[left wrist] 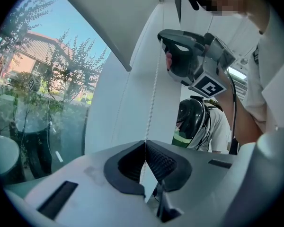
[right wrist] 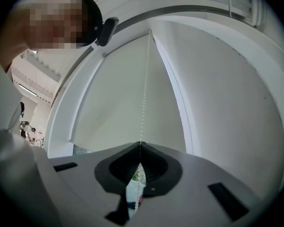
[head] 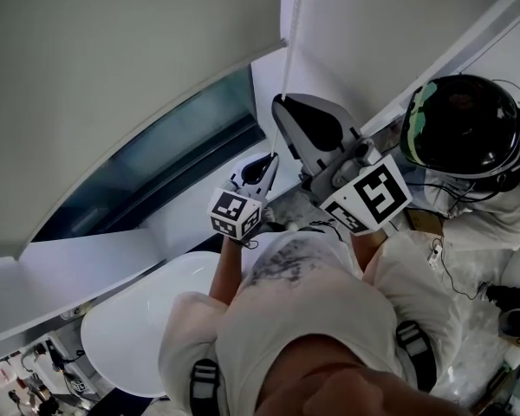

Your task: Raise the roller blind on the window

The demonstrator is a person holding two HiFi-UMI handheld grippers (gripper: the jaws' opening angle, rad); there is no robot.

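The pale roller blind [head: 113, 76] covers most of the window, with a strip of glass [head: 165, 167] showing below its bottom edge. A white bead chain [head: 292, 24] hangs beside the frame. My right gripper [head: 278, 101] is the higher one and is shut on the chain; in the right gripper view its jaws [right wrist: 140, 144] meet on the chain [right wrist: 144, 93], which runs up along the blind [right wrist: 118, 108]. My left gripper [head: 272, 158] sits just below, shut on the same chain [left wrist: 153, 96] at its jaw tips [left wrist: 145, 142]. The right gripper [left wrist: 163, 37] shows above it there.
Another person in a black helmet [head: 464, 128] stands close on the right. A white round table [head: 147, 328] is low at the left, under the sill [head: 69, 267]. The white window frame [head: 269, 72] is just behind the chain. Trees and a building [left wrist: 47, 70] lie outside.
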